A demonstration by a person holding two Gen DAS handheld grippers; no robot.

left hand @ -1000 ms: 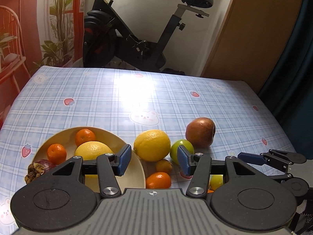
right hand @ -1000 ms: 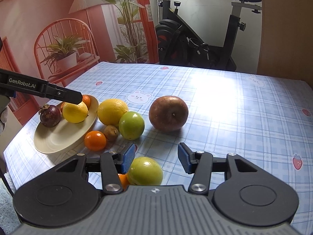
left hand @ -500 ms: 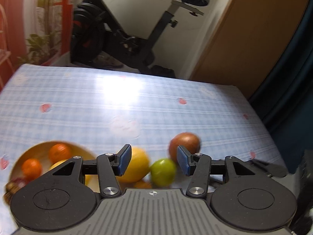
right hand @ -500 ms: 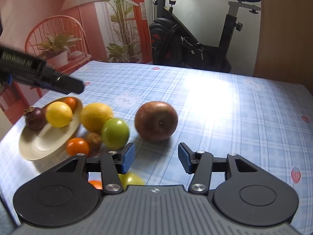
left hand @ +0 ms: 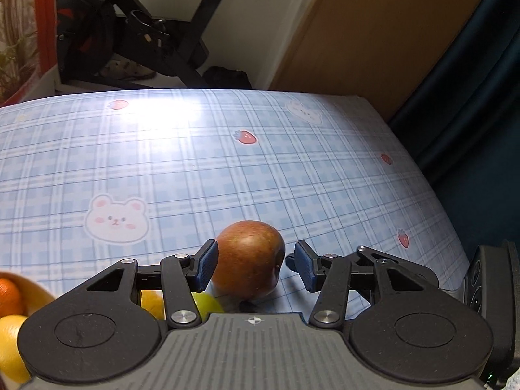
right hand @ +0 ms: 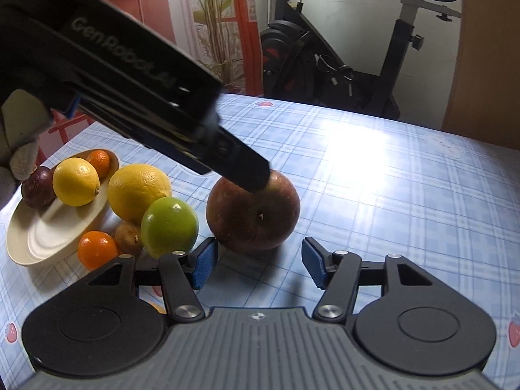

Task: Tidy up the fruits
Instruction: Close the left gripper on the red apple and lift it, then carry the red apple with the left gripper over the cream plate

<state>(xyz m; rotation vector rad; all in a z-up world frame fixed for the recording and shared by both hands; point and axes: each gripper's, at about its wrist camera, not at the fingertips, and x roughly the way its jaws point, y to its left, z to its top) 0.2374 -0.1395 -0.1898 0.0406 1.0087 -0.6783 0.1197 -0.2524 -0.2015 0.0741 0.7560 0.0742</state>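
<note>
A large red-brown apple (right hand: 253, 214) sits on the blue checked tablecloth (right hand: 373, 195). My left gripper (left hand: 255, 261) is open around the apple (left hand: 248, 260): the left pad is right at its skin and a small gap shows at the right pad. In the right wrist view its black finger (right hand: 250, 175) reaches over the apple's top. My right gripper (right hand: 259, 265) faces the apple from the near side. Its jaws are opening, with nothing between them. A cream plate (right hand: 48, 237) on the left holds a lemon (right hand: 75, 182), a small orange (right hand: 99, 162) and a dark purple fruit (right hand: 37, 187).
Next to the plate lie a big yellow citrus (right hand: 138, 191), a green fruit (right hand: 169, 227), a small brown fruit (right hand: 128, 237) and an orange (right hand: 97, 248). A gloved hand (right hand: 16, 136) holds the left gripper. An exercise bike (right hand: 325, 65) stands beyond the far edge.
My left gripper swung right from the plate to the apple, which now sits between its jaws. My right gripper moved forward past a yellow-green fruit toward the apple, and its jaws widened.
</note>
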